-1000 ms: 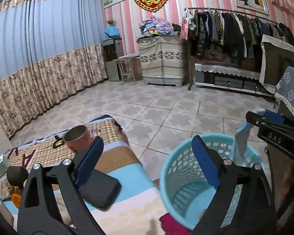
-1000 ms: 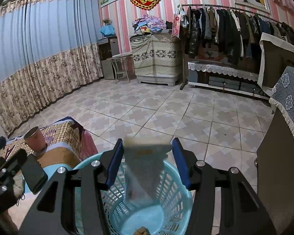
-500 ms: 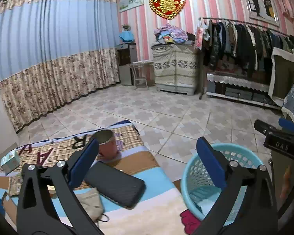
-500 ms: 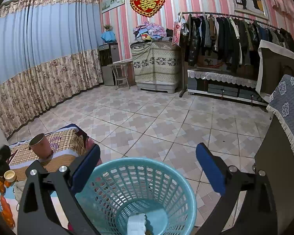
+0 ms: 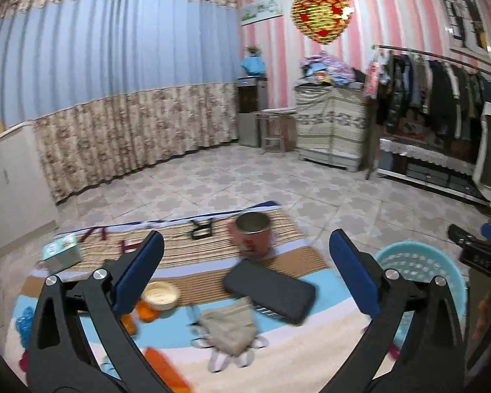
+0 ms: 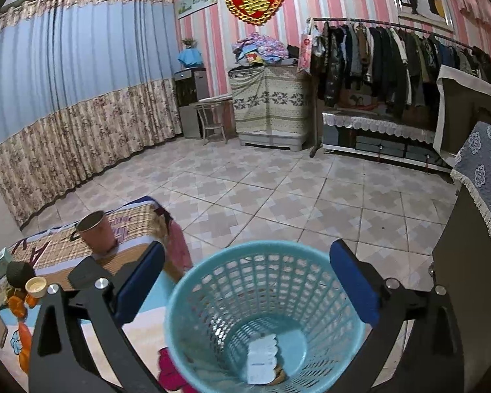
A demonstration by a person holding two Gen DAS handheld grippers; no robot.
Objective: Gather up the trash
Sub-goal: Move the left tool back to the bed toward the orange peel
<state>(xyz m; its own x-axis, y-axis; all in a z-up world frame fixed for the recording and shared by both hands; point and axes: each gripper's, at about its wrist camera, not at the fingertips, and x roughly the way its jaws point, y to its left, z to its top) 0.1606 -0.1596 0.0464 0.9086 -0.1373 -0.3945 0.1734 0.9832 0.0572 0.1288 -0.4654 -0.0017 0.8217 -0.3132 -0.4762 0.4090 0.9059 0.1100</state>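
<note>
Trash sits at the bottom of the turquoise basket (image 6: 265,311): a crumpled white paper (image 6: 261,358) with a small brownish scrap (image 6: 280,376) touching its right edge. The right gripper (image 6: 247,286) hangs over the basket's rim with its jaws spread wide and nothing between them. The basket stands on the tiled floor, just right of the low surface (image 5: 298,357) under a striped, patterned cloth.

Over that surface the left gripper (image 5: 245,270) also has its jaws wide apart and empty. Between them, from the left wrist view, lies a crumpled beige face mask (image 5: 229,329) with white straps, near the front edge. Just beyond it rests a flat black case (image 5: 268,290), and farther back stands an upright pink metal cup (image 5: 253,237). To the left is a small cream-coloured lid or cup (image 5: 160,294), with orange peel pieces (image 5: 145,311) touching it on the near side; another orange piece (image 5: 163,368) lies closer still, blurred. At the far left corner of the cloth sits a small pale-green box (image 5: 62,255).

The basket shows in the left view too, at the right, beside the tip of the right gripper.
</note>
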